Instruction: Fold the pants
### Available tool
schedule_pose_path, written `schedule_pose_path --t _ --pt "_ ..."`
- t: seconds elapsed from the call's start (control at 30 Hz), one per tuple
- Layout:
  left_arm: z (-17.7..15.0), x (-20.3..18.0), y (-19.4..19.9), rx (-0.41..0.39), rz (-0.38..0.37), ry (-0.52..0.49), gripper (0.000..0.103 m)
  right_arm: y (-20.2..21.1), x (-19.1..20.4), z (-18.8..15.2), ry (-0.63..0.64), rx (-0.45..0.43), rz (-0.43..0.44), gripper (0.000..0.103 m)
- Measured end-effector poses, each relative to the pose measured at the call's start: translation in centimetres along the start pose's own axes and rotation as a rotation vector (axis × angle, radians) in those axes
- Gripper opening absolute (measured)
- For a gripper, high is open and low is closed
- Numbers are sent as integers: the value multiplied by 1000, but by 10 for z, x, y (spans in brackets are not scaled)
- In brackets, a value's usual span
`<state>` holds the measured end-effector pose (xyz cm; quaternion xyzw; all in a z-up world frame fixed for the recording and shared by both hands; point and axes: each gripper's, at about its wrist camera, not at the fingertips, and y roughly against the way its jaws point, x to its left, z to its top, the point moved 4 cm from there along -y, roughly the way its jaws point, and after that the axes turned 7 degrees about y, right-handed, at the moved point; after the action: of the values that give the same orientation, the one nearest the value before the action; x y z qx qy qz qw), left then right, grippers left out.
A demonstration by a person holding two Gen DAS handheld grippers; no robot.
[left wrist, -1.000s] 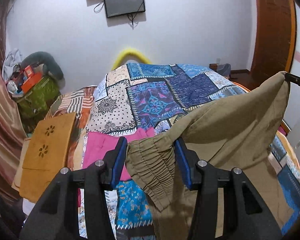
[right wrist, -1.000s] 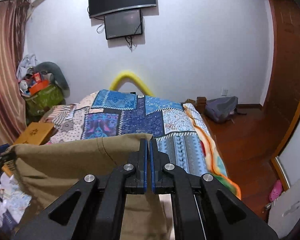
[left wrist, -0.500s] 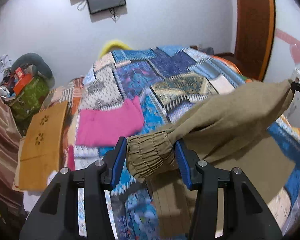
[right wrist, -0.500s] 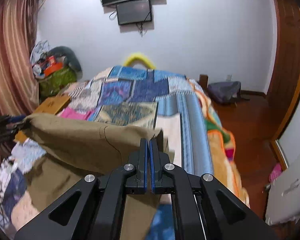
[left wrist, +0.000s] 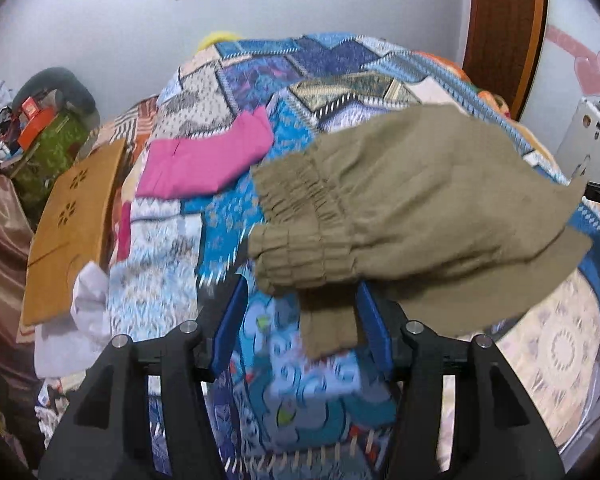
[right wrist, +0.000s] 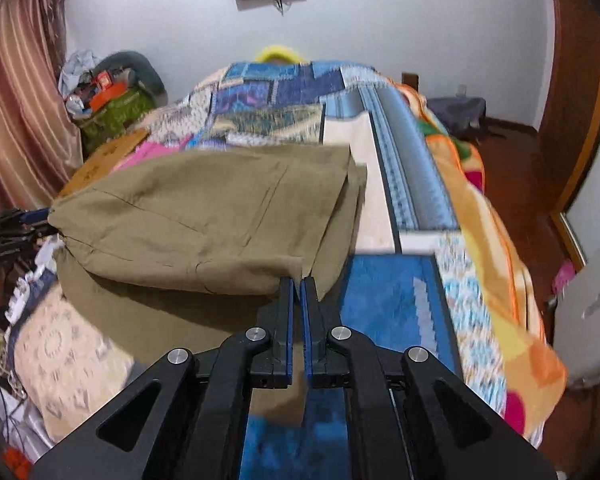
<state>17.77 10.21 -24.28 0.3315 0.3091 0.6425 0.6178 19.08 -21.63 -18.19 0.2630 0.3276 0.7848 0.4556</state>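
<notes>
Khaki-olive pants lie folded over themselves on the patchwork bedspread of the bed, the gathered elastic waistband turned toward the left side and the doubled layers spreading across toward the right. The left hand-held gripper has its 2 blue-padded fingers standing wide apart, with a lower flap of the pants hanging in the gap between them; the pads do not press on the cloth. The right hand-held gripper has its fingers drawn nearly together, pinched on the near edge of the pants where the fabric comes to a corner. A pink garment lies flat on the bedspread just beyond the waistband, and an orange-brown wooden board rests along the left edge of the bed.
</notes>
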Motion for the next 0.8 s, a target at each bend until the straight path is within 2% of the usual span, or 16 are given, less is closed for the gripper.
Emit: schedule_pose_path --t 0.07,0.13,0.2,0.27,0.33,0.37,0.4,0.43,0.5,0.63,0.8 --pt "-7 2 2 14 13 11 56 1 4 -14 16 36 -24 8" --pt "-11 2 8 16 0 25 56 -1 6 -24 27 93 -36 20" --pt "-11 2 18 -4 13 15 56 3 8 -32 21 103 -32 25" --pt "-7 -2 28 -29 27 -6 58 8 12 -37 20 93 -30 25" --pt "0 -9 37 -60 34 -40 70 15 16 -35 28 83 -32 26" --pt "3 -15 42 -85 34 -69 81 18 19 -32 35 70 -34 28" --pt "5 -22 46 -110 38 -98 87 21 22 -31 40 59 -33 35" --pt "7 -29 49 -128 43 -131 88 24 27 -26 47 41 -29 46" --pt "9 -43 46 -128 47 -186 88 27 36 -17 65 4 -19 52" --pt "7 -73 30 -86 9 -274 88 20 62 -1 117 -22 42 52" --pt "2 -105 7 -38 -4 -383 88 -5 93 2 210 7 84 52"
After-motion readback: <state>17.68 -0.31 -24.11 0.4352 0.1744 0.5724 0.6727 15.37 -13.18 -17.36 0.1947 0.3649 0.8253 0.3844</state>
